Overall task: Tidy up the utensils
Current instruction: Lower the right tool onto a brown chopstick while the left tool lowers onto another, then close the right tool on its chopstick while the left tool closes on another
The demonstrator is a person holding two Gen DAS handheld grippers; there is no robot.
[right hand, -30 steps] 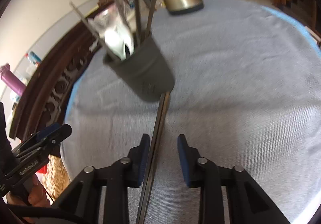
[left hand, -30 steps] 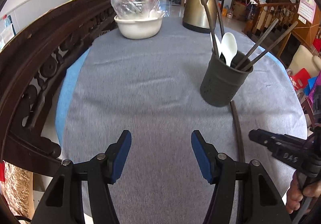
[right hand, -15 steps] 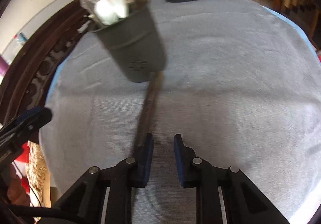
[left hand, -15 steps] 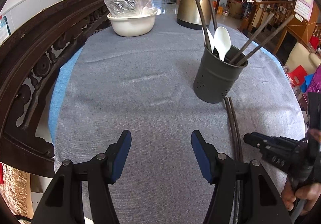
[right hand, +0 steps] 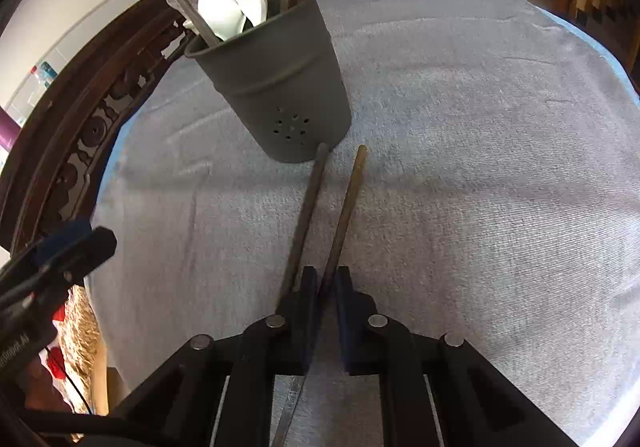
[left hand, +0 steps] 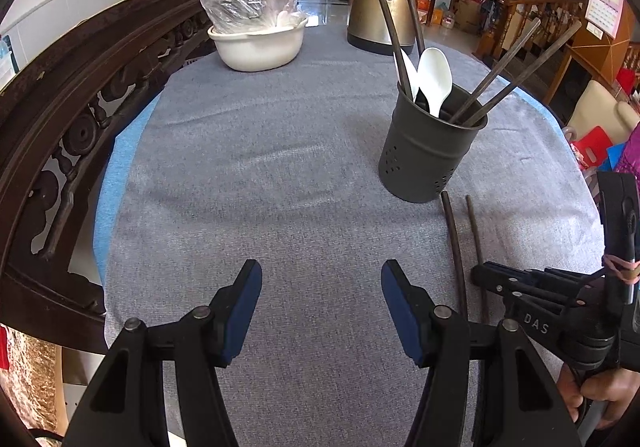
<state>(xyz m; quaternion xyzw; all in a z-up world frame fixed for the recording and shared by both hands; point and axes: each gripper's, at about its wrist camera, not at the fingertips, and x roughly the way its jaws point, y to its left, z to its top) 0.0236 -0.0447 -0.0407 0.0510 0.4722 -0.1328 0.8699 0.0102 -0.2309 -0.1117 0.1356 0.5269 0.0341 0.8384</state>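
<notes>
The right gripper [right hand: 323, 283] had just been closing, and its blue pads were clenched on one chopstick [right hand: 344, 207] lying on the grey tablecloth [right hand: 480, 167]. The second chopstick [right hand: 306, 215] lay just outside the left pad, touching its outer face, not between the pads. Both sticks pointed toward the dark utensil holder [right hand: 276, 87], the left one's far tip right at its base, the held one's tip just beside it.

The left gripper [left hand: 322, 303] hung released, pads well apart, over bare cloth with nothing between them. In its view the holder [left hand: 430, 151] stood upright to the right of centre, holding two white spoons [left hand: 436, 79] and several dark chopsticks leaning outward.

Open cloth stretched wide ahead and to the left of the holder. A carved dark wooden rail [left hand: 80, 107] curved along the left edge, with a strip of blue at the cloth's border. At the far end sat a white bowl [left hand: 258, 47] with a plastic-wrapped bundle in it, and a metal kettle [left hand: 380, 7], both well apart from the holder. A hand [left hand: 600, 395] gripped the right tool's handle at the lower right.
</notes>
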